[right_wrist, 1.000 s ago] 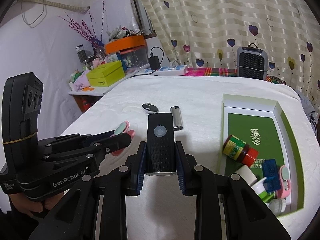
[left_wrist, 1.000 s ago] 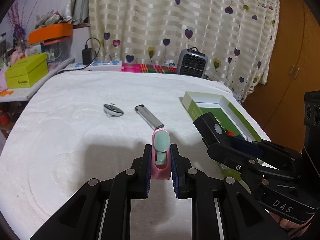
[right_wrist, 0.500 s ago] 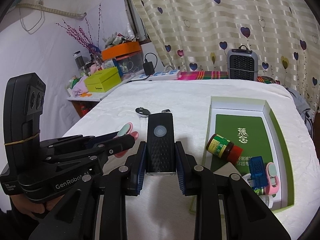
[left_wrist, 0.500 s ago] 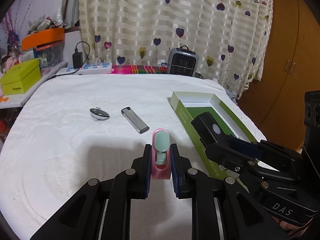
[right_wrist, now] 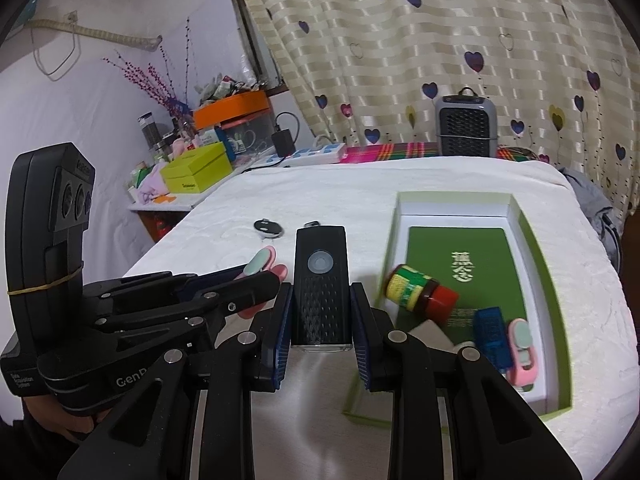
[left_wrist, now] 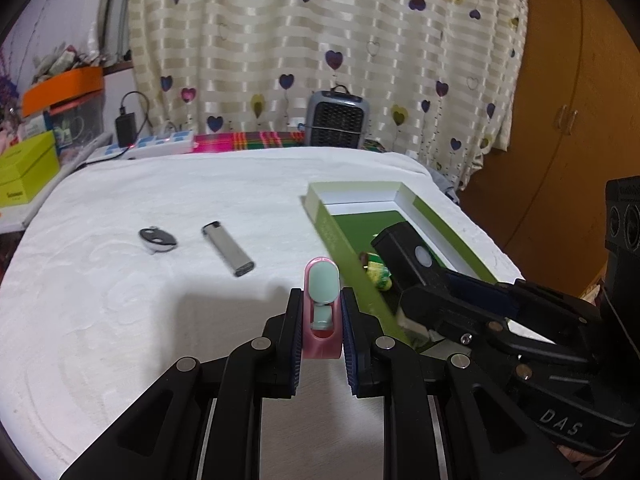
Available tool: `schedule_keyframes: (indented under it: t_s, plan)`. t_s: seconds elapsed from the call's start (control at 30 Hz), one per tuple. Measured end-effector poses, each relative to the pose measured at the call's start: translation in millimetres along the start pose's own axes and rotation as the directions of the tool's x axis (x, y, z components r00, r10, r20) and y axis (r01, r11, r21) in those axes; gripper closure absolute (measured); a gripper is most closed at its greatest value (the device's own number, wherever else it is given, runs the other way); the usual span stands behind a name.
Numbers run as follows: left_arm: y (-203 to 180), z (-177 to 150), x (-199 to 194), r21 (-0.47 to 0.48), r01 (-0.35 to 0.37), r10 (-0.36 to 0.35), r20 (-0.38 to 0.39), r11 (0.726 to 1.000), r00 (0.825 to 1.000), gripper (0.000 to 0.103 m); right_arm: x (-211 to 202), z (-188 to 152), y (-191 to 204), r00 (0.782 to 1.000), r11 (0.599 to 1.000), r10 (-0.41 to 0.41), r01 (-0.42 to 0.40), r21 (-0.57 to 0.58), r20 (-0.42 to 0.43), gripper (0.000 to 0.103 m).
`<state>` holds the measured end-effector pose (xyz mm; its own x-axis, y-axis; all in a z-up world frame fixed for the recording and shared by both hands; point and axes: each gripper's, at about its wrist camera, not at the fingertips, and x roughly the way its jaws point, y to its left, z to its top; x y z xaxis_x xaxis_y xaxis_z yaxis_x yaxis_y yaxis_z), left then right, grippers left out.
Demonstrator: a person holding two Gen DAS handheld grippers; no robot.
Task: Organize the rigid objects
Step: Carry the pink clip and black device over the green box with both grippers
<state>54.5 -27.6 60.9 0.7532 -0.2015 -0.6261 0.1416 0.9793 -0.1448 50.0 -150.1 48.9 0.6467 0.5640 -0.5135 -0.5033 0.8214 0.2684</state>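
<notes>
My left gripper (left_wrist: 321, 316) is shut on a pink and mint clip (left_wrist: 321, 300), held above the white cloth left of the green box (left_wrist: 344, 240). My right gripper (right_wrist: 320, 320) is shut on a black flashlight (right_wrist: 320, 276), held above the cloth at the box's (right_wrist: 556, 292) near left corner. The box holds a yellow-labelled jar with a red cap (right_wrist: 420, 290), a blue item (right_wrist: 494, 332) and another pink clip (right_wrist: 522, 344). A silver lighter (left_wrist: 228, 249) and a black key fob (left_wrist: 157, 238) lie on the cloth.
A small grey heater (left_wrist: 337, 120) and a power strip (left_wrist: 160, 148) stand at the table's far edge. A lime box (left_wrist: 24, 172) and orange-lidded bin (left_wrist: 64, 96) sit on a side shelf to the left. A wooden wardrobe (left_wrist: 580, 120) is at right.
Both grippers have moved to the right toward the green box, each still holding its object. The lighter and key fob have shifted left in the left wrist view.
</notes>
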Motion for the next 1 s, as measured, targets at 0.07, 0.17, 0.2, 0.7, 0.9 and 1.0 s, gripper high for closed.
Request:
schedule_keyframes:
  t_s: [0.07,0.17,0.2,0.7,0.9,1.0]
  plan:
    - [-5,1,3,0.007,0.008,-0.008,-0.001,1.000,1.000,0.086,-4,0,-8,1.000,1.000,-0.010,0.010,0.015,0.007,0.075]
    - [-11,2,7,0.013,0.021,-0.021,-0.003,1.000,1.000,0.086,-11,-2,-22,0.999,0.999,-0.032,0.031,0.041,0.017,0.075]
    - [-13,2,9,0.014,0.025,-0.025,-0.004,1.000,1.000,0.086,-12,-2,-26,0.999,0.998,-0.038,0.037,0.050,0.018,0.075]
    - [-44,4,34,0.074,0.086,-0.083,-0.040,0.994,0.996,0.086,-27,-5,-75,0.992,0.983,-0.125,0.120,0.139,0.028,0.075]
    - [-55,5,48,0.090,0.121,-0.115,-0.071,0.989,0.991,0.086,-26,-7,-88,0.988,0.975,-0.154,0.149,0.163,0.013,0.075]
    - [-62,8,55,0.101,0.136,-0.128,-0.078,0.986,0.989,0.086,-24,-9,-93,0.987,0.973,-0.162,0.160,0.169,0.000,0.075]
